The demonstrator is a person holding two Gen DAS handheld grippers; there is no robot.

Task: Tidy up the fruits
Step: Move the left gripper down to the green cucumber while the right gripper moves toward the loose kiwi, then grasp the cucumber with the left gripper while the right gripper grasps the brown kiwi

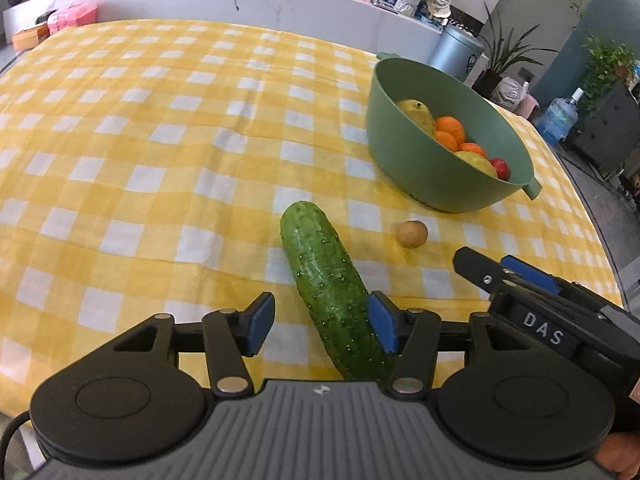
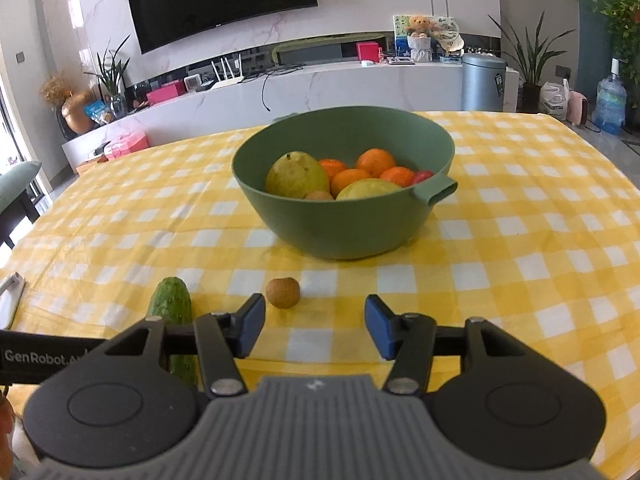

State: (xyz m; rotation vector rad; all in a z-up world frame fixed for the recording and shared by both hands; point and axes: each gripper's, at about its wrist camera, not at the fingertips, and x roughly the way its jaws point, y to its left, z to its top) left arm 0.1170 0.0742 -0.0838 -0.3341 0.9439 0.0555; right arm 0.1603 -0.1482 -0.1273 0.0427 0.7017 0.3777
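Note:
A green cucumber (image 1: 324, 276) lies on the yellow checked tablecloth between the blue pads of my left gripper (image 1: 322, 322). The right pad is at its side and the left pad stands clear of it, so the jaws are open. A small brown round fruit (image 2: 283, 292) rests on the cloth just ahead of the left finger of my right gripper (image 2: 316, 324), which is open with nothing between its pads. Beyond it stands a green bowl (image 2: 340, 236) holding yellow-green fruit, oranges (image 2: 375, 161) and a red fruit. The cucumber (image 2: 170, 300) also shows at lower left in the right wrist view.
The right gripper's fingers (image 1: 476, 268) reach in at the left wrist view's right side, close to the small fruit (image 1: 412, 234). The bowl (image 1: 400, 152) has a handle (image 1: 534, 190) facing me. The table's right edge (image 1: 592, 216) drops to the floor. A white object (image 2: 10, 296) lies at the far left.

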